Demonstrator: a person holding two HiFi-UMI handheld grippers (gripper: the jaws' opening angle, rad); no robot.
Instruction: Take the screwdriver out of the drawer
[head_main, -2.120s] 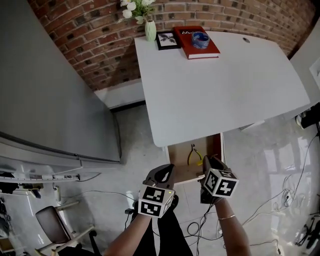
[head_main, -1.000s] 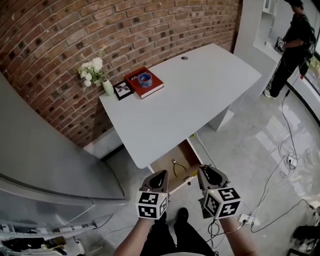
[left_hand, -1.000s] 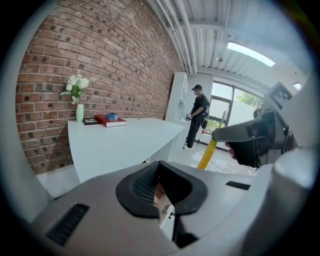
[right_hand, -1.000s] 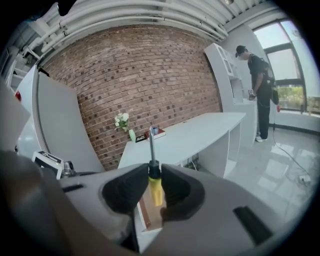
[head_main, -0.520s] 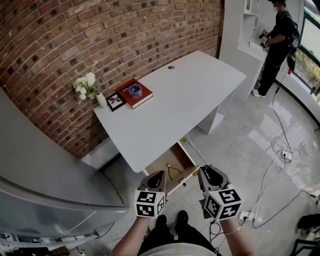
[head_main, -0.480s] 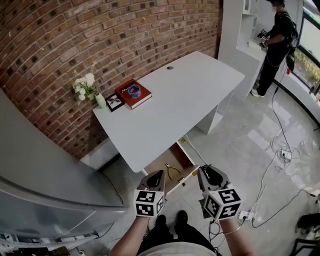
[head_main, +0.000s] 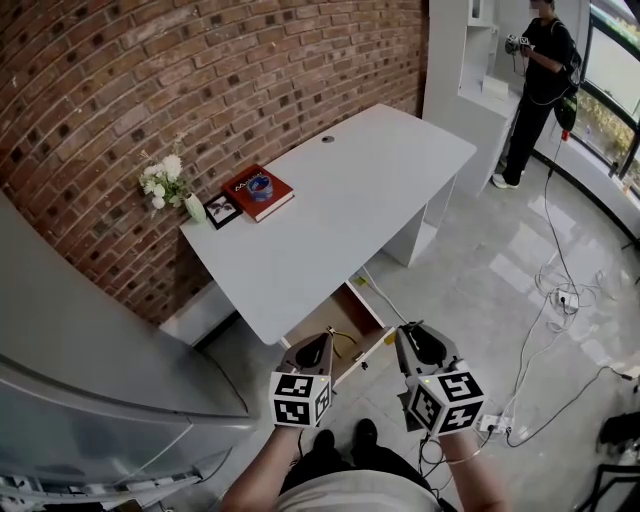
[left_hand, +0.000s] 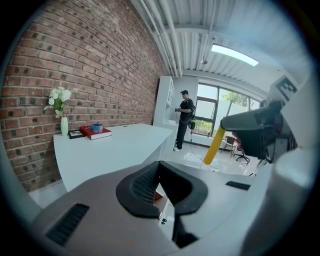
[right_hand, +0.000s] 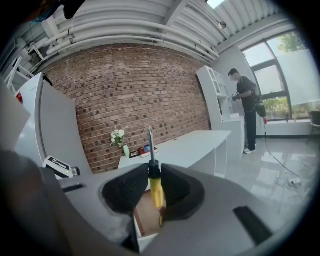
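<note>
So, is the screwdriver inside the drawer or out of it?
Out. The right gripper is clamped on the yellow handle of the screwdriver, shaft pointing up, clear of the open drawer below.

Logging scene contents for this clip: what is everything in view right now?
white desk: one, white, against brick wall
open wooden drawer: one, brown, under desk
yellow-handled pliers: one, yellow, in drawer
red book: one, red, desk's back corner
blue roll: one, blue, on book
black picture frame: one, black, beside book
vase of white flowers: one, white, desk corner
standing person: one, dark clothes, far right
floor cables: several, dark, right floor
yellow-handled screwdriver: one, yellow, clamped in right gripper
left gripper: one, grey, shut, empty
right gripper: one, grey, shut on screwdriver
</note>
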